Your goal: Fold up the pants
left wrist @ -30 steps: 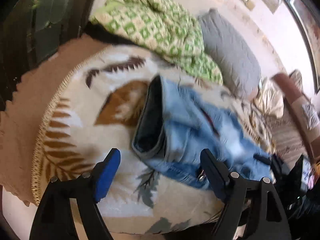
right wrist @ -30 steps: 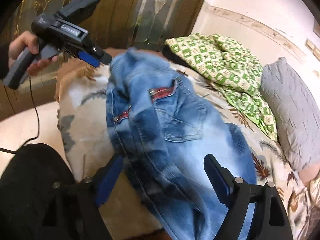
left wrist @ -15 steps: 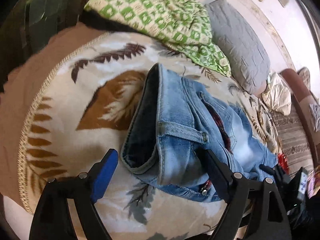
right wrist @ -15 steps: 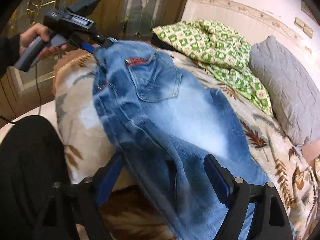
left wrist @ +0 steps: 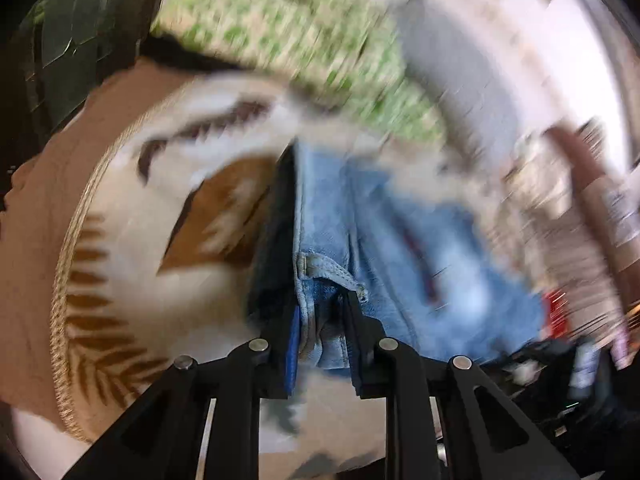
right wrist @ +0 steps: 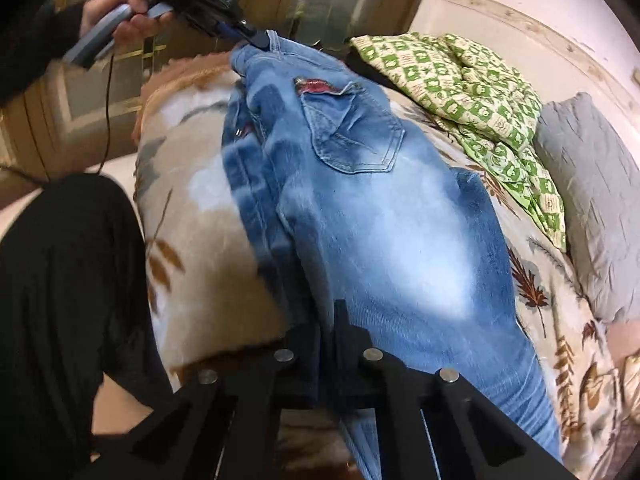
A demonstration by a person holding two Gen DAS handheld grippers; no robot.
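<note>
Light blue jeans (right wrist: 380, 220) lie along a leaf-patterned blanket (right wrist: 192, 208), back pocket up. My right gripper (right wrist: 326, 320) is shut on the near edge of a leg, low in the right wrist view. My left gripper (left wrist: 322, 312) has the waistband of the jeans (left wrist: 400, 240) between its pads, and its jaws are closing on it. The right wrist view shows that left gripper (right wrist: 248, 38) at the top left, pinching the waistband corner, with a hand (right wrist: 120, 12) on its handle. The left wrist view is blurred.
A green checked quilt (right wrist: 480, 80) and a grey pillow (right wrist: 592, 200) lie at the far side of the bed. The person's black-clad leg (right wrist: 60, 300) stands against the bed's left edge (right wrist: 144, 152). A wooden door is behind.
Both grippers were wide open around the jeans and have now closed on the denim. The left one has come in onto the waistband, the right one onto the leg edge.
</note>
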